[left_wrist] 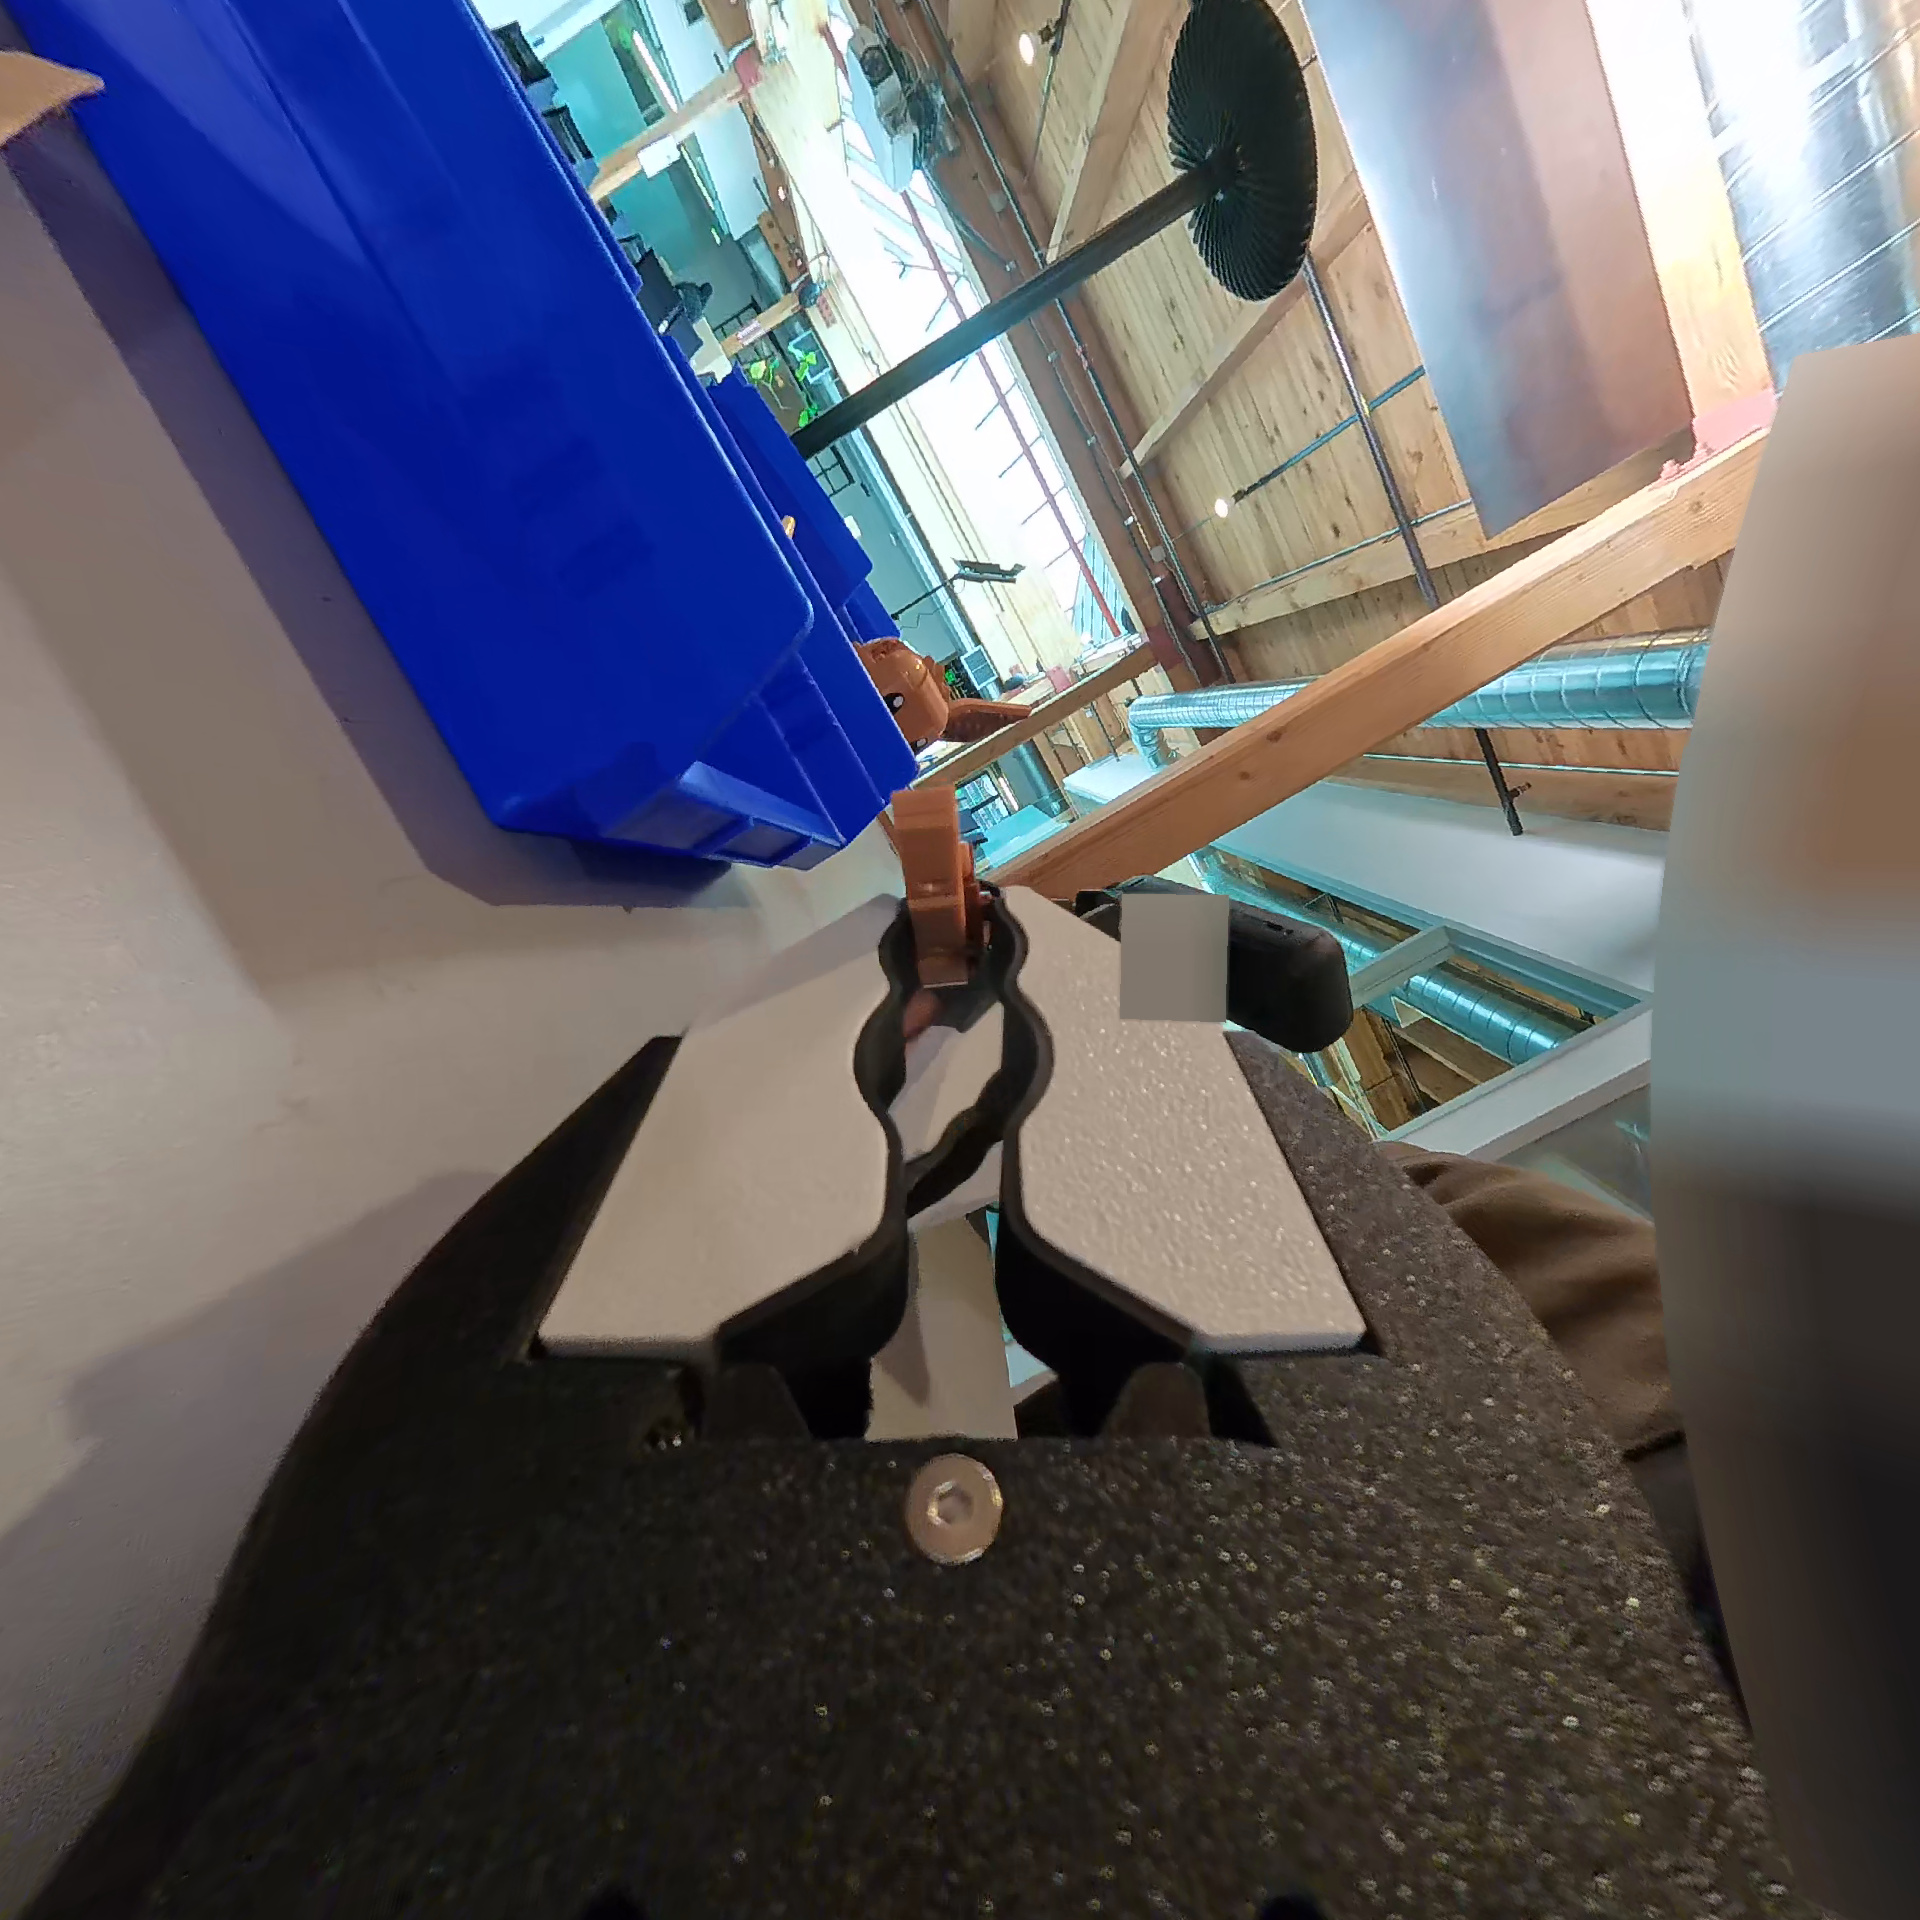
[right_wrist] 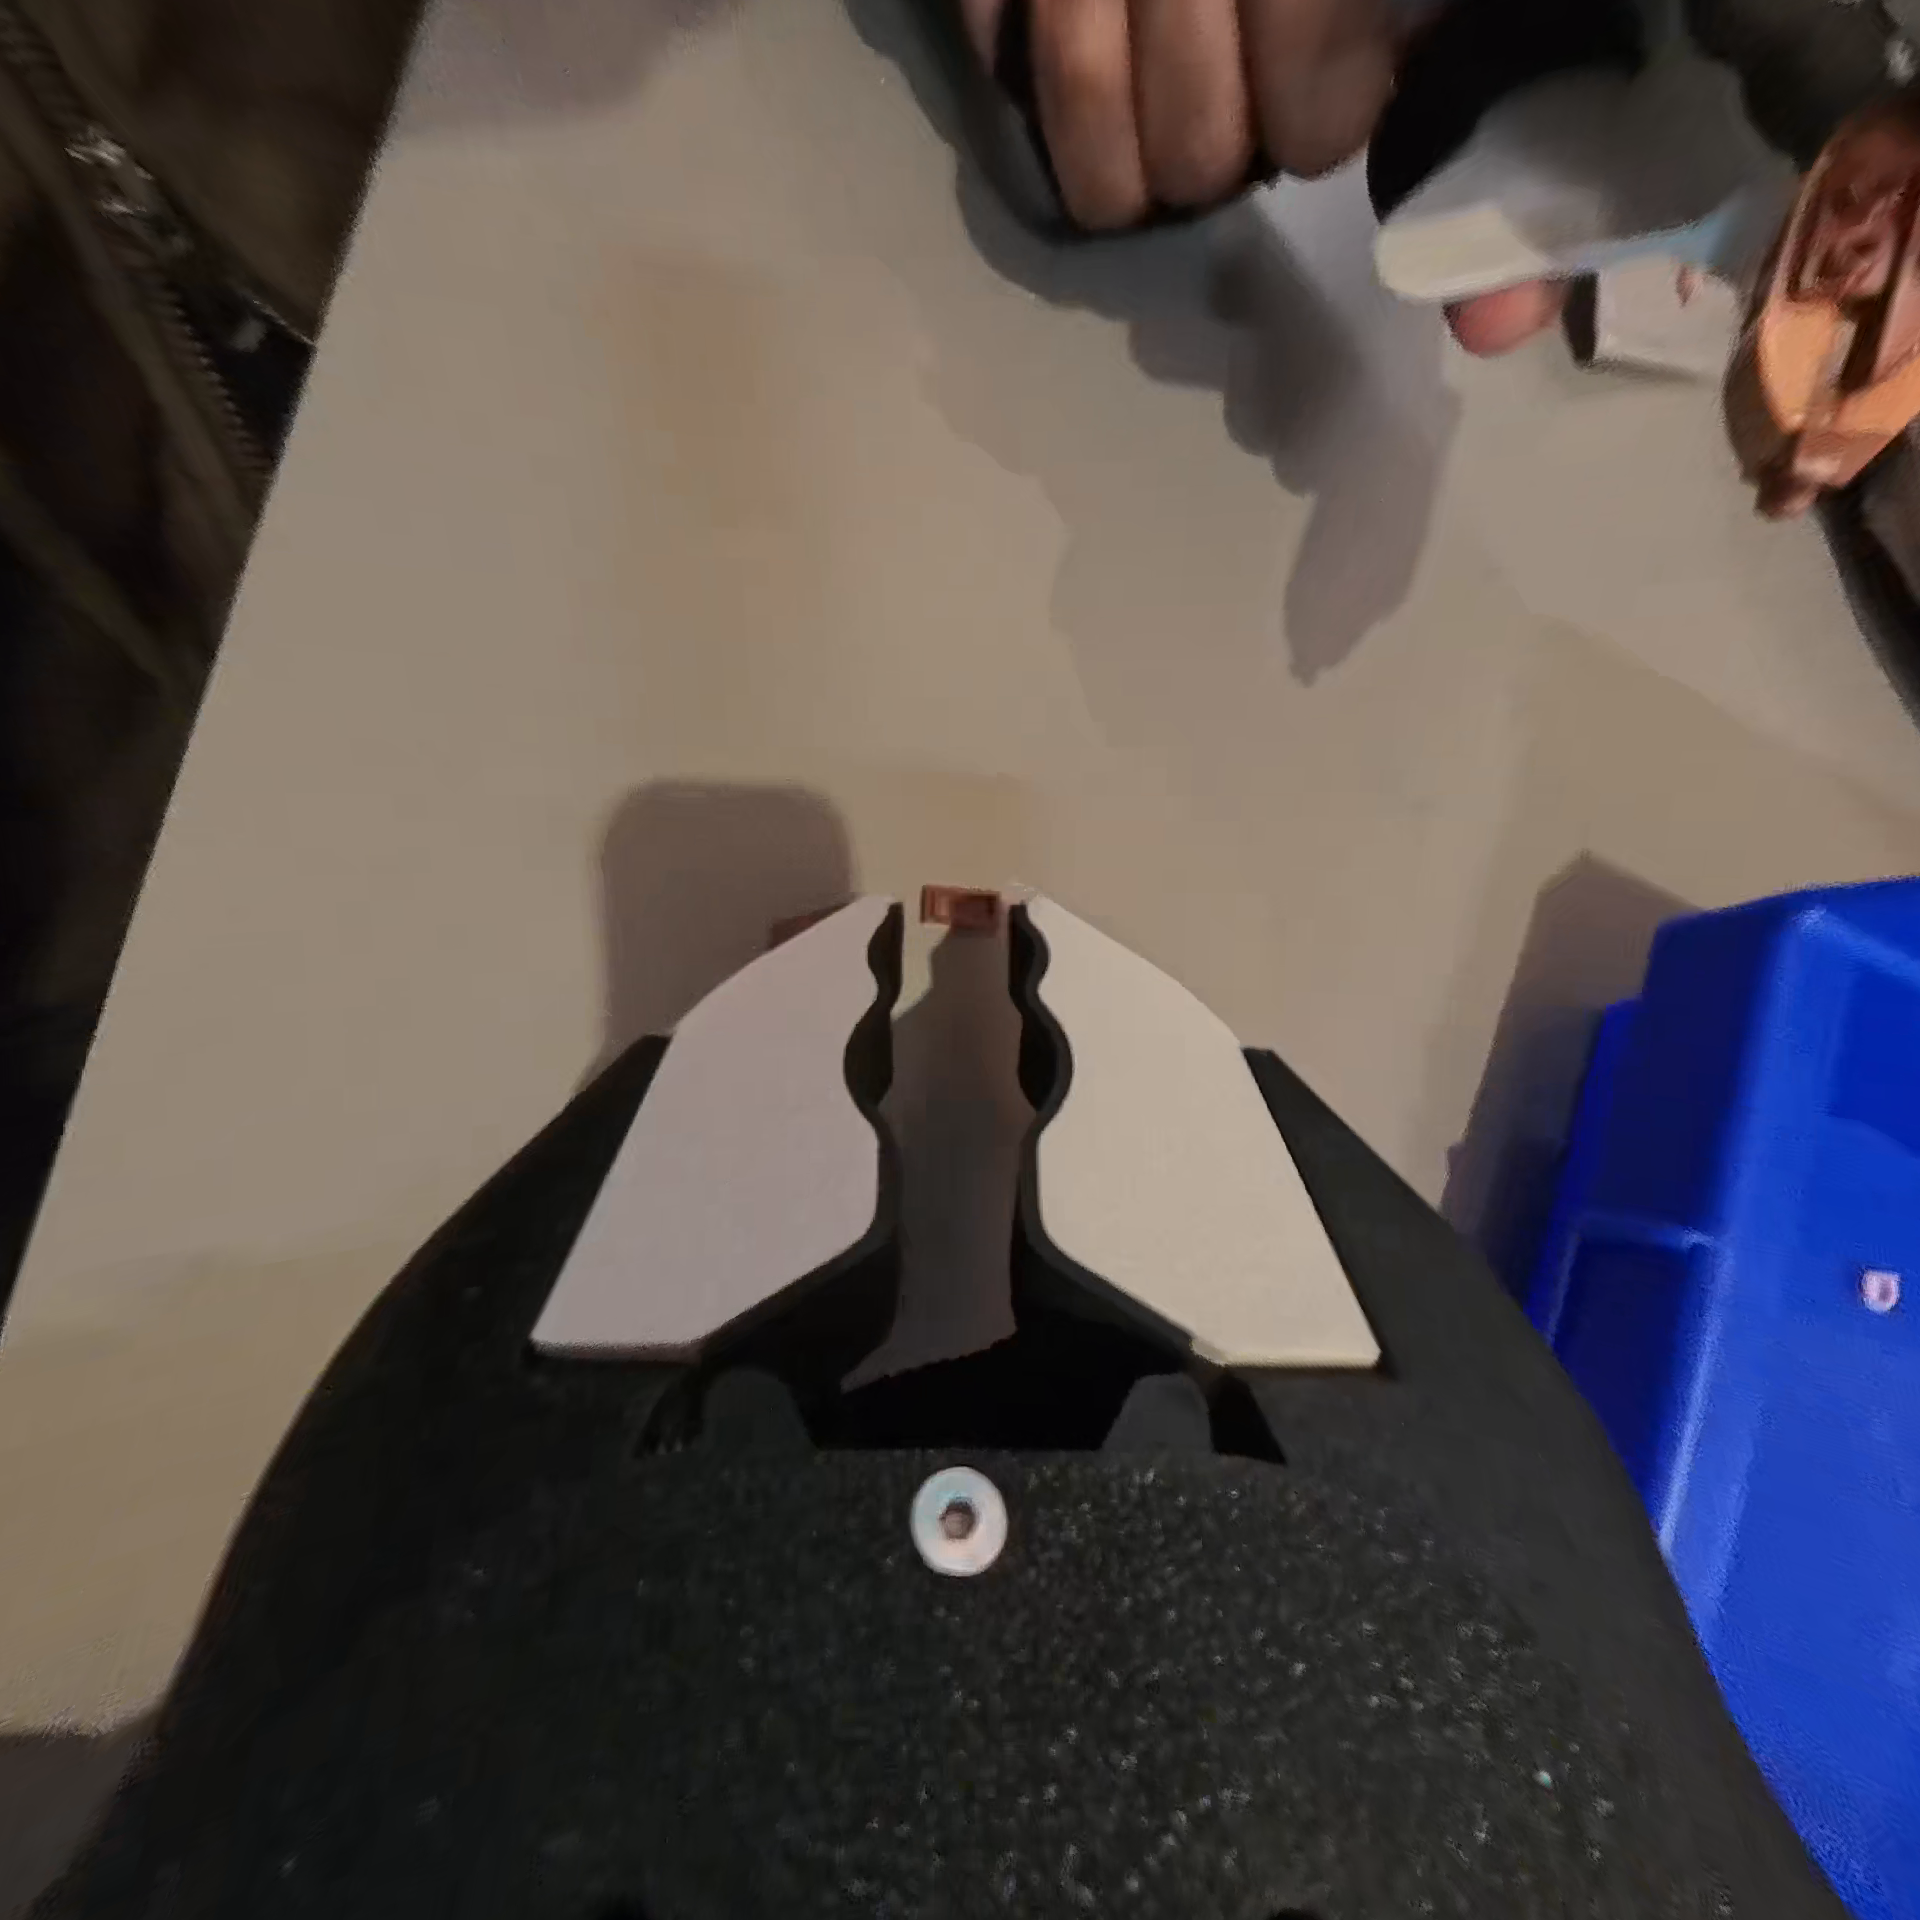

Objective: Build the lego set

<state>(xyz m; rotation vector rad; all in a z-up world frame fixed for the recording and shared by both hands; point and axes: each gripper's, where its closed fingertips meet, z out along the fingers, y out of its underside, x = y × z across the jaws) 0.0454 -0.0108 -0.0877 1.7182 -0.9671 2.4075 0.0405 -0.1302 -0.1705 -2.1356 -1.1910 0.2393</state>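
Note:
In the left wrist view my left gripper (left_wrist: 951, 930) is shut on a brown brick-built piece (left_wrist: 935, 883) that sticks out past the fingertips, held in the air beside a blue bin (left_wrist: 468, 468). It also shows at the upper right of the right wrist view (right_wrist: 1829, 343), held by a hand (right_wrist: 1143, 114). My right gripper (right_wrist: 961, 920) is open just above the pale table (right_wrist: 623, 623). A small brown brick (right_wrist: 961, 906) lies between its fingertips, close to the right pad, with a gap to the left pad.
A brown toy figure head (left_wrist: 904, 698) peeks out behind the blue bins. A blue bin (right_wrist: 1745, 1299) stands right of my right gripper. A dark jacket (right_wrist: 125, 312) is along the table's left edge. A black device (left_wrist: 1288, 977) is just beyond the left gripper. The gap from one gripper's tips to the other's is roughly 15 centimeters.

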